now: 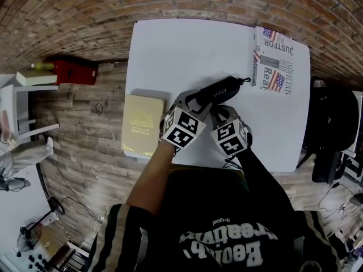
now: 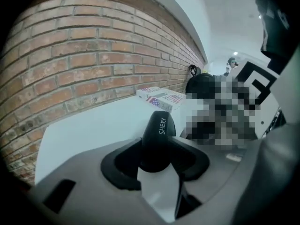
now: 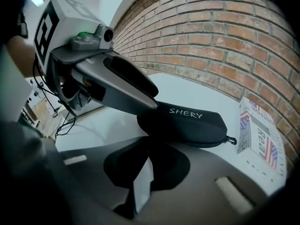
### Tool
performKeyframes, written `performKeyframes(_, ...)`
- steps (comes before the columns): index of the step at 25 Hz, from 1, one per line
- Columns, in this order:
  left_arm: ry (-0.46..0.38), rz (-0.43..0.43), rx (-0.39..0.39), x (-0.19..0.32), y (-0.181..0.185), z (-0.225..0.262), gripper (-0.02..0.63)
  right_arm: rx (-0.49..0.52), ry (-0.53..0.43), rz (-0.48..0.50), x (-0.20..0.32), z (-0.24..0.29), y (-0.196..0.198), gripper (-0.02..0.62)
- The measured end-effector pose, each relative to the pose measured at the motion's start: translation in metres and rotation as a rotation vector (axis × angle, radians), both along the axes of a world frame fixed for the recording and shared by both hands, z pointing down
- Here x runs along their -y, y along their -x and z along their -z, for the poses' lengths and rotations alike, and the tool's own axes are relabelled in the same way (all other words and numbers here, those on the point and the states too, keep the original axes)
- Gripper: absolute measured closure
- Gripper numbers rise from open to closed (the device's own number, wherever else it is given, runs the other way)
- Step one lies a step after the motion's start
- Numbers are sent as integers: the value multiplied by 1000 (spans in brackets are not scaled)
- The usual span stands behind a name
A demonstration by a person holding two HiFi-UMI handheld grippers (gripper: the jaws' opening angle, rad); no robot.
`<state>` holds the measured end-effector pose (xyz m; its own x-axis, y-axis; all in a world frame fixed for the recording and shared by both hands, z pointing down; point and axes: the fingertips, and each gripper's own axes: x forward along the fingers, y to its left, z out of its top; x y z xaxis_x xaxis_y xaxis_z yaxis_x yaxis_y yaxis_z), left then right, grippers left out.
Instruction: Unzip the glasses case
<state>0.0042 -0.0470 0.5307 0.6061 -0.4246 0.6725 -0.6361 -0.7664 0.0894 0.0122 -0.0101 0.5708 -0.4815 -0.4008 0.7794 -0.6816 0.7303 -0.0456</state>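
A black zip-up glasses case (image 1: 224, 88) marked SHERY lies slantwise on the white table (image 1: 170, 55). My left gripper (image 1: 195, 99) is shut on the case's near-left end. In the left gripper view that rounded end (image 2: 159, 130) is wedged between both black pads (image 2: 124, 165). My right gripper (image 1: 219, 112) sits just right of it, at the case's near side. In the right gripper view its jaws (image 3: 149, 149) are shut right below the case (image 3: 192, 121). Whether anything thin is pinched there is hidden. A small loop (image 3: 230, 140) hangs off the case's far end.
A magazine (image 1: 274, 61) with flag print lies at the table's far right, just beyond the case. A tan book (image 1: 142, 124) rests at the table's near left edge. A black bag (image 1: 334, 129) stands right of the table. A brick wall (image 2: 93, 55) is behind.
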Motion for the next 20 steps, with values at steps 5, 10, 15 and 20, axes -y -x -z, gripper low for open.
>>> performKeyframes(5, 38, -41, 16, -9, 2, 0, 462, 20, -1, 23, -3, 2, 10, 581)
performKeyframes(10, 36, -29, 26, -13, 14, 0, 434, 39, -18, 111, -8, 5, 29, 581)
performKeyframes(15, 39, -34, 34, -11, 17, -3, 430, 42, 7, 150, -16, -1, 36, 581)
performKeyframes(20, 69, -9, -28, -8, 19, -5, 430, 36, 11, 127, -15, -4, 34, 581)
